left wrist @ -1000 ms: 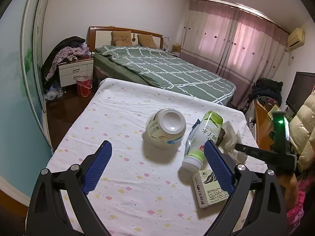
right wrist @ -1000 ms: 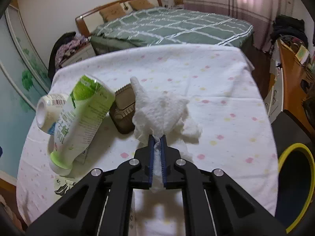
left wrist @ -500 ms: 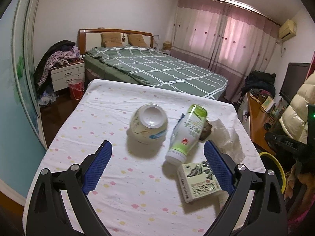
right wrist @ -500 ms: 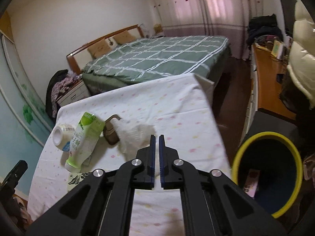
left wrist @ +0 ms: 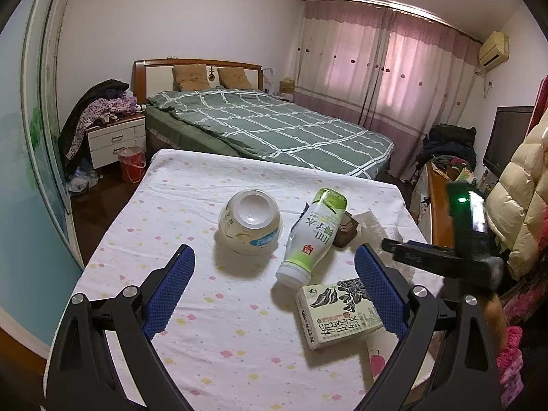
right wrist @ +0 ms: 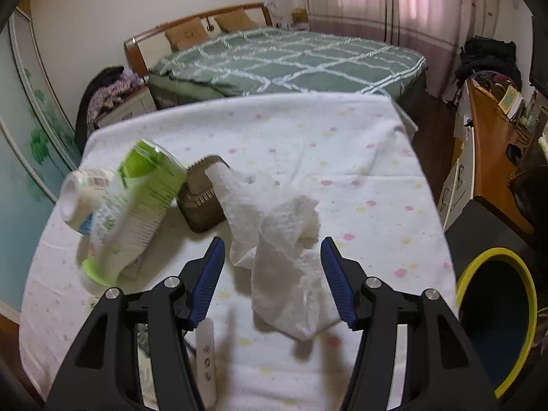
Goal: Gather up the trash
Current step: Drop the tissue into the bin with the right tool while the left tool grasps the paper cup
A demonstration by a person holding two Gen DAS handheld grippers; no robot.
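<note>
On the dotted white tablecloth (left wrist: 191,205) lie an overturned cream bowl (left wrist: 250,222), a green-and-white bottle (left wrist: 315,236) on its side, a drink carton (left wrist: 339,315), a brown packet (left wrist: 346,233) and a crumpled white tissue (right wrist: 284,239). My left gripper (left wrist: 274,251) hovers open in front of the bowl and bottle, holding nothing. My right gripper (right wrist: 273,243) is over the tissue with its jaws opening. The tissue sits between the pads and neither pad presses on it. The bottle (right wrist: 137,212) and packet (right wrist: 202,198) lie just left of it.
A dark bin with a yellow rim (right wrist: 493,250) stands on the floor off the table's right edge. A white strip-like object (right wrist: 205,352) lies under the right gripper. A bed (left wrist: 274,126) is behind the table and a wooden desk (right wrist: 489,157) to the right.
The right gripper was shut on the tissue, swung toward the bin and came back. Its jaws have parted and the tissue is loose between them. The left gripper stayed open.
</note>
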